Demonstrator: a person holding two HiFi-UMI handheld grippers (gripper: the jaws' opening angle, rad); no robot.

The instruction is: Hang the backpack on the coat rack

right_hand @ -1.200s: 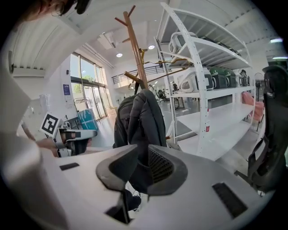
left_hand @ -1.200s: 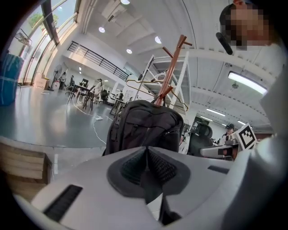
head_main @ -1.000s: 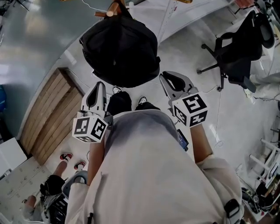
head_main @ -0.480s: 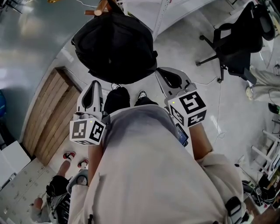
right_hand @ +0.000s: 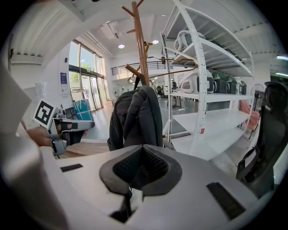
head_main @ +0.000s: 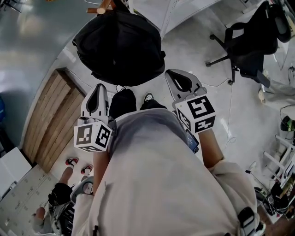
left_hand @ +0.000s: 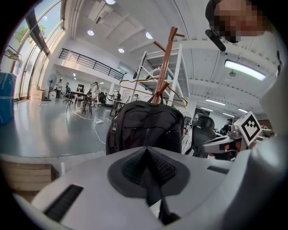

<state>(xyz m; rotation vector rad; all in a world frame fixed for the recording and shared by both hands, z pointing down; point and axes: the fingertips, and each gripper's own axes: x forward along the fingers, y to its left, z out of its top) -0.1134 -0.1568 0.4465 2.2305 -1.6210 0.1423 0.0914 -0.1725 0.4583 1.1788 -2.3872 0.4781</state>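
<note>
The black backpack hangs from a peg of the wooden coat rack, clear of the floor. In the left gripper view the backpack shows straight ahead under the rack's pole. From the right gripper view the backpack is seen edge-on against the pole. My left gripper is below the bag, shut and empty. My right gripper is to the bag's lower right, also shut with nothing in it. Neither touches the backpack.
A black office chair stands at the right. A wooden platform lies at the left. White shelving with helmets stands behind the rack. A seated person's legs and shoes are at the lower left.
The backpack sits a little further up and left in the head view. Both grippers stay near my chest, slightly further from the bag.
</note>
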